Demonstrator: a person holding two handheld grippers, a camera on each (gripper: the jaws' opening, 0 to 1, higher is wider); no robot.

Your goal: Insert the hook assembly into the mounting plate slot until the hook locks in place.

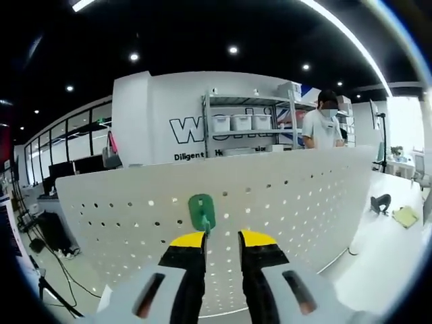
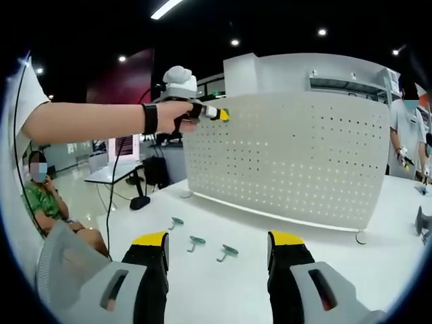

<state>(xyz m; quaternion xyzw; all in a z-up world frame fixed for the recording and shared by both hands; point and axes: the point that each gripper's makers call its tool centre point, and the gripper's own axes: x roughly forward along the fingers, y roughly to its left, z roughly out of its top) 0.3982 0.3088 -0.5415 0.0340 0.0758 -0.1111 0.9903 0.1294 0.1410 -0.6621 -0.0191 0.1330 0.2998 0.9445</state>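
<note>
A white perforated mounting plate (image 1: 283, 202) stands upright on the table. A green hook assembly (image 1: 201, 211) sits against its face, its thin stem running down to the tip of my left gripper (image 1: 221, 237), whose jaws are narrowed on it. In the right gripper view a hand holds that left gripper (image 2: 219, 113) at the upper left edge of the plate (image 2: 290, 155). My right gripper (image 2: 218, 243) hangs open above the table, with three spare hooks lying ahead of it: one hook (image 2: 177, 222), a second hook (image 2: 196, 241) and a third hook (image 2: 227, 252).
The white table (image 2: 223, 297) carries the plate on small feet (image 2: 362, 237). A person (image 1: 321, 125) stands behind the plate by shelving (image 1: 243, 125). Another person (image 2: 40, 196) sits at the left. Small items (image 1: 406, 216) lie on the table at the right.
</note>
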